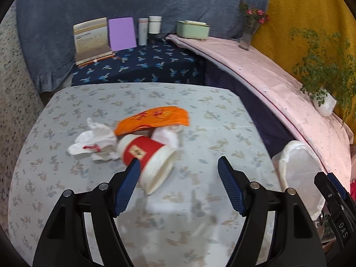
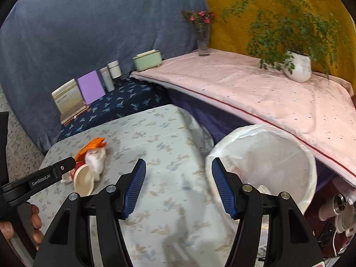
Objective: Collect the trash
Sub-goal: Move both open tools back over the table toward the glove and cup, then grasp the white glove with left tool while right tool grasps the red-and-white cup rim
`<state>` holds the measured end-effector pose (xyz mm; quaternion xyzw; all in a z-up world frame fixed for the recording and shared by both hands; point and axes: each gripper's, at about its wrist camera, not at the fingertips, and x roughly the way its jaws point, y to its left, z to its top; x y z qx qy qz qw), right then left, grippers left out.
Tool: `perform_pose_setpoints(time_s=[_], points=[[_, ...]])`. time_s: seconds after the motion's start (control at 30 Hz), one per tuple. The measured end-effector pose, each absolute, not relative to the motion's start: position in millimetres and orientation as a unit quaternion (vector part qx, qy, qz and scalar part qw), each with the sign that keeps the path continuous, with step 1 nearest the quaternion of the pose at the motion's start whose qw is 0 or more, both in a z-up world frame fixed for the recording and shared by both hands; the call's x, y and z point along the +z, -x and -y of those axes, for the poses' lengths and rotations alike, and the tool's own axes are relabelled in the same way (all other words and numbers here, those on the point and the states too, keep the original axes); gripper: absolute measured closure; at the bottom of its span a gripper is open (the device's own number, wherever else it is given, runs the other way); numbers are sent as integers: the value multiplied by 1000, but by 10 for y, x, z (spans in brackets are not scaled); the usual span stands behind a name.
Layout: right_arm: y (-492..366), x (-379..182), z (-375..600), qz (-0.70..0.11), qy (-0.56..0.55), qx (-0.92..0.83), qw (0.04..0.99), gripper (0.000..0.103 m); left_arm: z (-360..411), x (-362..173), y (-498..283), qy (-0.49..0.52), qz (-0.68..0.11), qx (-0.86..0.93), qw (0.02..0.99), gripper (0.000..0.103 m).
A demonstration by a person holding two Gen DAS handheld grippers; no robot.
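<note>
A paper cup (image 1: 148, 163) lies tipped on the table (image 1: 200, 233), heaped with crumpled tissues (image 1: 95, 143) and an orange wrapper (image 1: 153, 121) just behind it. The left gripper (image 1: 179, 166), jaws apart and empty, hangs beside the cup — likely lining up to take it. The right gripper (image 2: 179, 166), also apart and empty, waits near the lined bin (image 2: 262, 162) off the table's edge; something pale may already lie inside.

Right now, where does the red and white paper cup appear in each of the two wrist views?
Left wrist view: the paper cup lies on its side at centre, just beyond the left gripper's left fingertip.
Right wrist view: the same cup is at lower left, mouth toward the camera.
Shared landmark: the orange wrapper just behind it.
</note>
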<state>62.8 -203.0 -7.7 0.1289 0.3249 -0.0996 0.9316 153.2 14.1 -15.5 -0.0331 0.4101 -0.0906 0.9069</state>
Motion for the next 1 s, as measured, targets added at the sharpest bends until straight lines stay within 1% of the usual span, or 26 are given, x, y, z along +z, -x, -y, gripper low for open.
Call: perform_pose_setpoints(time_s=[0.3,0.43,0.6,0.67,0.87,0.93,1.0], points=[[-826,-125,1447,-344,-112,-41,931,43,-787,-298,-1579,46,-414,-33,908,35],[-931,-160,1182,-353,-102,-13,930,43,-1053,-389,-1610,57,-421,-12,905,31],[-1041,-262,856,-367,-92,20,926,43,-1356,-508,-1694,81,-434,8,897,30],[-1102,-321,729,-373,-90,35,923,43,-1440,-537,-1724,88,-436,14,896,28],[-1321,-512,426,-392,-89,66,913,44,-1604,-660,-1836,102,-445,24,889,27],[-1392,-575,362,-398,-88,73,910,45,-1642,-703,-1881,110,-449,24,886,23],[-1470,-651,298,-404,-84,77,908,46,-1665,-744,-1934,117,-452,22,884,23]])
